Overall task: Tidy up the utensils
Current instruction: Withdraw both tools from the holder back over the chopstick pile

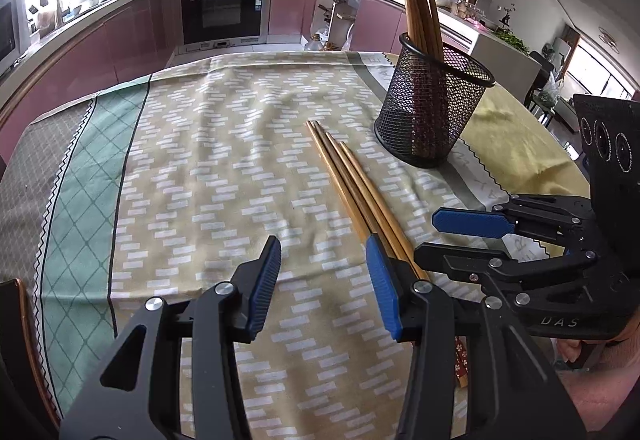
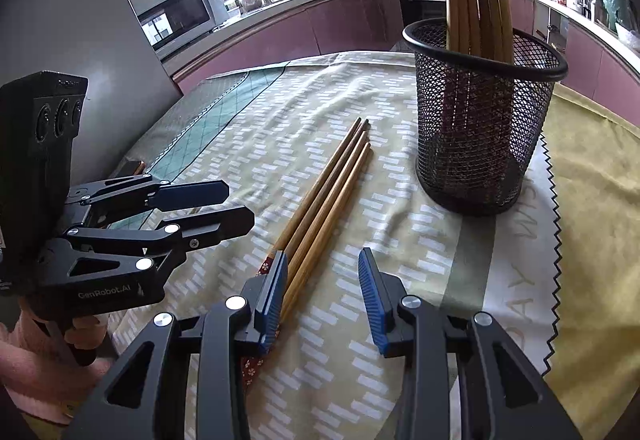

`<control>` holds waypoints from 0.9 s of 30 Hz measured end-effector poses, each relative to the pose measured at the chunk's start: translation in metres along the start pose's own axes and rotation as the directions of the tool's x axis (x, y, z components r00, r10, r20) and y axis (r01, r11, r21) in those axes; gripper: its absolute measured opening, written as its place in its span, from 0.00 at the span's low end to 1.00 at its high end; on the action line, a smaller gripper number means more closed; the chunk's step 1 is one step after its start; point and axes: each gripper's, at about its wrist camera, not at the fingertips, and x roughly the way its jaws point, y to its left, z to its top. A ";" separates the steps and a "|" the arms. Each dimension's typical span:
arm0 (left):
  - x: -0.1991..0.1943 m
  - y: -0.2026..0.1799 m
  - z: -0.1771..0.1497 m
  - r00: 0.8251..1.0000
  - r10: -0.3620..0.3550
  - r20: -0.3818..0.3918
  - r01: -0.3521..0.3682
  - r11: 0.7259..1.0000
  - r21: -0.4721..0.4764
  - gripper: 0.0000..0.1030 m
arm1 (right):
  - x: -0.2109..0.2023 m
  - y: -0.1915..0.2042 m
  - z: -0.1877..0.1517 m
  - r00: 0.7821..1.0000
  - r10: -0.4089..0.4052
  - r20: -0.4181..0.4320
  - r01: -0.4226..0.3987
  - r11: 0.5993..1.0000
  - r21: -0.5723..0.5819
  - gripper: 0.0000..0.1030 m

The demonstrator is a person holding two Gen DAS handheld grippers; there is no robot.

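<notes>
Several wooden chopsticks [image 1: 352, 180] lie side by side on the patterned tablecloth [image 1: 224, 144]; they also show in the right wrist view [image 2: 324, 200]. A black mesh holder [image 1: 434, 108] stands upright behind them with several chopsticks [image 1: 418, 0] in it; it also shows in the right wrist view [image 2: 482, 112]. My left gripper [image 1: 324, 280] is open and empty, just left of the lying chopsticks' near ends. My right gripper [image 2: 323, 296] is open and empty, its left finger beside their near ends. Each gripper shows in the other's view: the right [image 1: 448, 240], the left [image 2: 236, 204].
A yellow cloth [image 2: 592, 200] covers the table's right side. A red patterned chopstick end [image 2: 256, 364] pokes out under my right gripper. Kitchen counters, an oven [image 1: 222, 8] and a microwave [image 2: 180, 12] stand beyond the table's far edge.
</notes>
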 end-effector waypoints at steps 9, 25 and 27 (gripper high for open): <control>0.005 -0.003 -0.001 1.000 -0.008 -0.008 0.008 1.000 0.005 0.43 | 0.003 0.002 -0.001 0.999 -0.044 -0.007 0.044 0.999 -0.023 0.34; 0.012 -0.006 -0.003 1.000 -0.022 -0.017 0.022 1.000 0.011 0.44 | 0.006 0.006 0.002 0.999 -0.043 -0.012 0.042 0.999 -0.034 0.34; 0.013 -0.007 -0.003 1.000 -0.024 -0.017 0.024 1.000 0.012 0.44 | 0.007 0.005 0.002 0.999 -0.046 -0.013 0.045 0.998 -0.031 0.33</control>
